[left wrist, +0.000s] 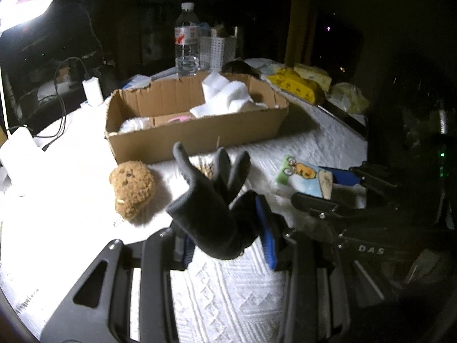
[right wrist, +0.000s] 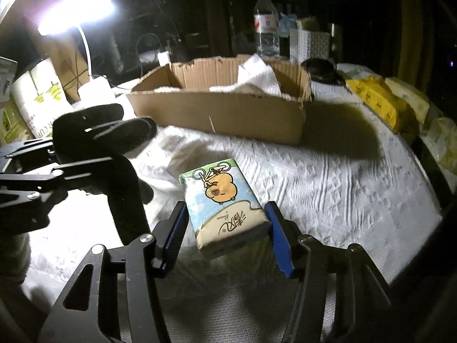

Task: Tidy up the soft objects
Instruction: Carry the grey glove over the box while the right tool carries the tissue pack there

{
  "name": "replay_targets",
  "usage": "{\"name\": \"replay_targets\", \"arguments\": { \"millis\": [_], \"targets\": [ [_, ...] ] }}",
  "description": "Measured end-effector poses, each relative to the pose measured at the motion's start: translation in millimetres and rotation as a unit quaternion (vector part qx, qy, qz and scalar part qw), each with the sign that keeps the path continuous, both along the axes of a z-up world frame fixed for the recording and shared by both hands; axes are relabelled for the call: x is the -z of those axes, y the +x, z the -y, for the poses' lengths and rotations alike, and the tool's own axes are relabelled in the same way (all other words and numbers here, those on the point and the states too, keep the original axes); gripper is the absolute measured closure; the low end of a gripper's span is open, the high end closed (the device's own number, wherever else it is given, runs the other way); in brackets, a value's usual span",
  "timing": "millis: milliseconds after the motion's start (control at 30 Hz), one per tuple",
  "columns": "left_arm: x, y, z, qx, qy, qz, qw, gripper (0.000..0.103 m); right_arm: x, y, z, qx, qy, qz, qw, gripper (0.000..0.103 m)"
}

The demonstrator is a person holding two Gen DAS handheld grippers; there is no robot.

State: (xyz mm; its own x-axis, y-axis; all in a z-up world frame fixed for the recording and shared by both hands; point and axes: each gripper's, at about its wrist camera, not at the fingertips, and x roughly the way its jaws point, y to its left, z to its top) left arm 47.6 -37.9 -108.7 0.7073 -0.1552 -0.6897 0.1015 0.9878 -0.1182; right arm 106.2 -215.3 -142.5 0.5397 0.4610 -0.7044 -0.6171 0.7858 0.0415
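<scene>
A lamp (right wrist: 77, 8) at the upper left is the only light source, blown out to pure white, and the room behind it is almost black. Its glare washes out the pattern on the left part of the white surface (left wrist: 228, 291), while the cardboard box (right wrist: 228, 114) throws a long, dark shadow to the right. Both fisheye views curve strongly and darken toward the edges, with slight softness and blur in nearby objects.

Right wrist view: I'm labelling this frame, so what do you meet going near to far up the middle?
Right gripper closed on the tissue pack → white quilted cover → cardboard box with white cloth inside → water bottle.
</scene>
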Motion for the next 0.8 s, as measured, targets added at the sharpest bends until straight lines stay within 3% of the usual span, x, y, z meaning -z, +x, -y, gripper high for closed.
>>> {"name": "replay_targets", "arguments": {
  "millis": [800],
  "targets": [
    [-32.2, 29.5, -29.8, -0.017, -0.006, 0.027, 0.9995, 0.065, -53.7, 24.0, -19.3, 0.008, 0.020, 0.033, 0.999, 0.045]
  ]
}}
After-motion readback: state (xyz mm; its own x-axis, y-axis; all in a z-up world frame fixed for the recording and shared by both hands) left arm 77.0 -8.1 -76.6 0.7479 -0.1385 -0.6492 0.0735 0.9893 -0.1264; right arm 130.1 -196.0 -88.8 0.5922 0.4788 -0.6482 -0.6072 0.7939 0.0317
